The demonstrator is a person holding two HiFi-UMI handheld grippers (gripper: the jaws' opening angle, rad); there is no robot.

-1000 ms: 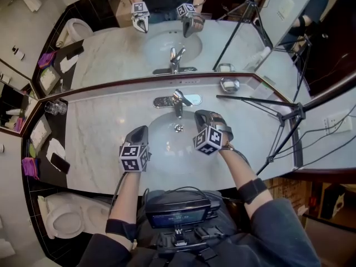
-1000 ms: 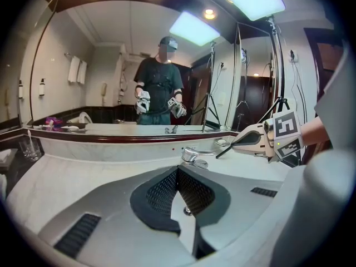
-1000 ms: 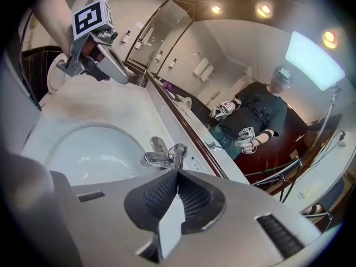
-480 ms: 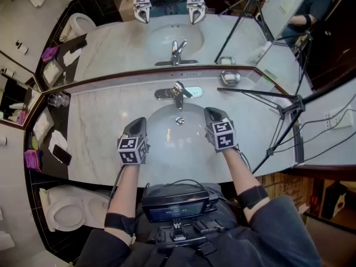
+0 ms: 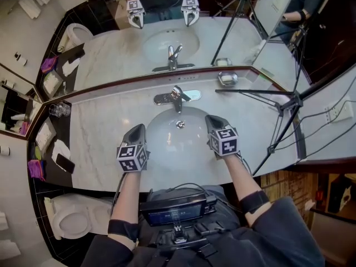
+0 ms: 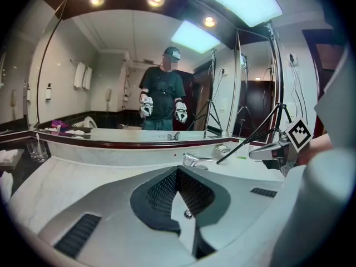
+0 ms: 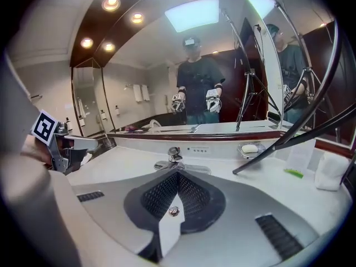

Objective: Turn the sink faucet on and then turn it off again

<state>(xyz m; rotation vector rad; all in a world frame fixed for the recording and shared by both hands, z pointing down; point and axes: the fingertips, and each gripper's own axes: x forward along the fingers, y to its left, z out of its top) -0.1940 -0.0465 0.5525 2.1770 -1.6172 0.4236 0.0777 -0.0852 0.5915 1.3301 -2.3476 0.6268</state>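
Note:
The chrome faucet (image 5: 177, 97) stands behind the white sink basin (image 5: 161, 149), its lever pointing toward the basin. I see no water stream. My left gripper (image 5: 137, 128) hovers over the basin's left rim, shut and empty. My right gripper (image 5: 213, 119) hovers over the right rim, also shut with nothing in it. Both sit well short of the faucet. In the left gripper view the shut jaws (image 6: 177, 171) point at the faucet (image 6: 192, 161). In the right gripper view the shut jaws (image 7: 178, 174) point at the faucet (image 7: 173, 157).
A mirror runs along the back of the marble counter (image 5: 105, 132). A soap dish (image 5: 227, 78) sits at the back right, and a black tripod (image 5: 278, 110) leans over the counter's right end. Glasses (image 5: 55, 110) and a phone (image 5: 65, 163) lie left; a toilet (image 5: 67, 218) is below left.
My right gripper has drawn back from near the faucet to the basin's right rim and rolled upright. The left gripper has stayed nearly where it was.

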